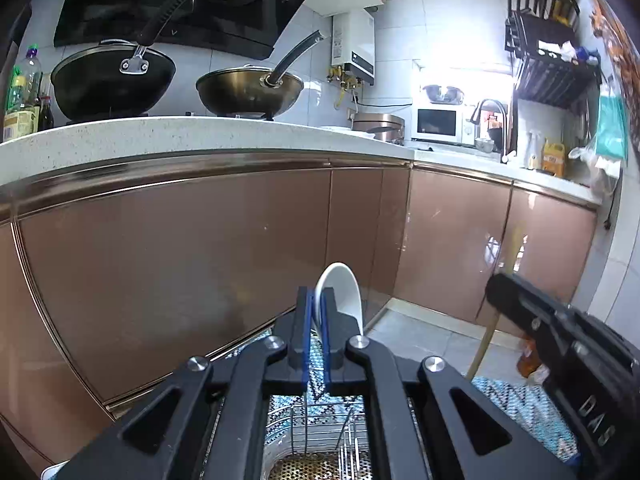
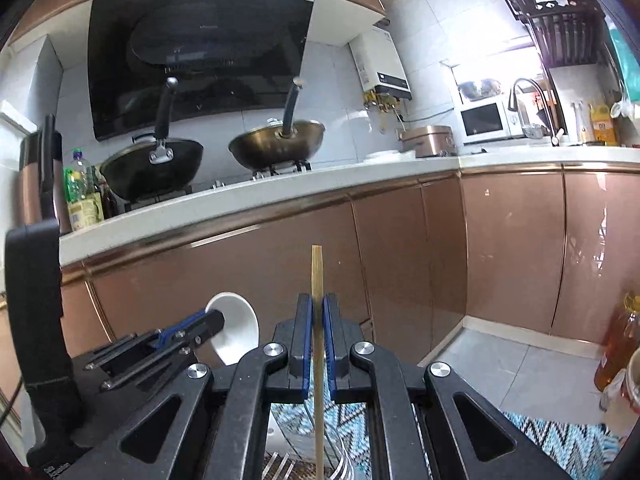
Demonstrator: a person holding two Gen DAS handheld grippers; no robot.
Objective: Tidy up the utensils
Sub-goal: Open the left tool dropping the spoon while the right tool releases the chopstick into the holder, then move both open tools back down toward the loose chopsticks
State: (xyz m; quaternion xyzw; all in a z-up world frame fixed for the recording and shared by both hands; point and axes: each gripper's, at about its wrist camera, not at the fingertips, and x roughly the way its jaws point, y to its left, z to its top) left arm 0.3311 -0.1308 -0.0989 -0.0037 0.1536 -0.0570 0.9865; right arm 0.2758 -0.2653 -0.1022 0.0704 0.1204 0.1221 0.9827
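Spoon (image 1: 340, 296) in left tool (image 1: 317, 308), chopstick (image 2: 317, 280) in right tool (image 2: 318, 316)

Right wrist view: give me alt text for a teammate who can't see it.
The right gripper is shut on an upright wooden chopstick, in front of copper-brown cabinet doors. To its left, the left gripper holds a white ceramic spoon. Two woks sit on the stove above.

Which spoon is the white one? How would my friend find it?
Look below the countertop with the two woks, in front of the brown cabinet doors. The left claw pinches the white spoon between its blue pads, bowl end up. The right claw holds only a thin wooden chopstick; the spoon is wide, white and scooped.
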